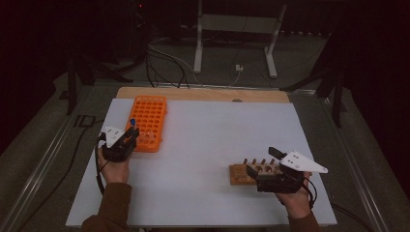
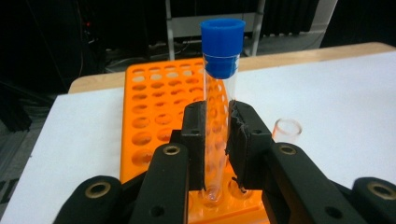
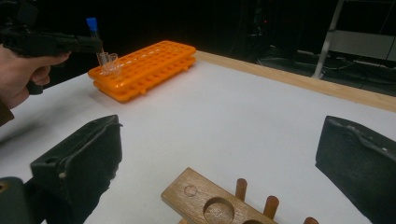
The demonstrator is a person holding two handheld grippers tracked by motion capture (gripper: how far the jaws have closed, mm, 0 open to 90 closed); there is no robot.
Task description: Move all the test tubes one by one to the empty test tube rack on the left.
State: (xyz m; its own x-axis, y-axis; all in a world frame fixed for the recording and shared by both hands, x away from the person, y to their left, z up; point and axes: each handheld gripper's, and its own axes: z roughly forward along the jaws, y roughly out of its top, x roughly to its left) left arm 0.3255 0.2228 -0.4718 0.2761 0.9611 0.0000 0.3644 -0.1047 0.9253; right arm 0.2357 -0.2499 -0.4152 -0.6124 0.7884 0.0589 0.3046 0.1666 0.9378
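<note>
Step in hand: the clear plastic test tube with a blue cap (image 2: 219,93) looks about to be seated in the orange plastic tube rack (image 2: 154,112) on the white worktop (image 1: 217,145).
Left tool (image 2: 217,140): clamped on the tube's middle, holding it upright; its rounded bottom sits at a hole in the rack's near row.
Right tool (image 3: 219,154): jaws wide apart, nothing between them, hovering over the wooden peg rack (image 3: 219,200).
Neighbours: an open clear tube (image 2: 286,129) stands just beside the held one.
Next move: probably a straight lowering into the hole, then letting go without tipping the neighbour.
</note>
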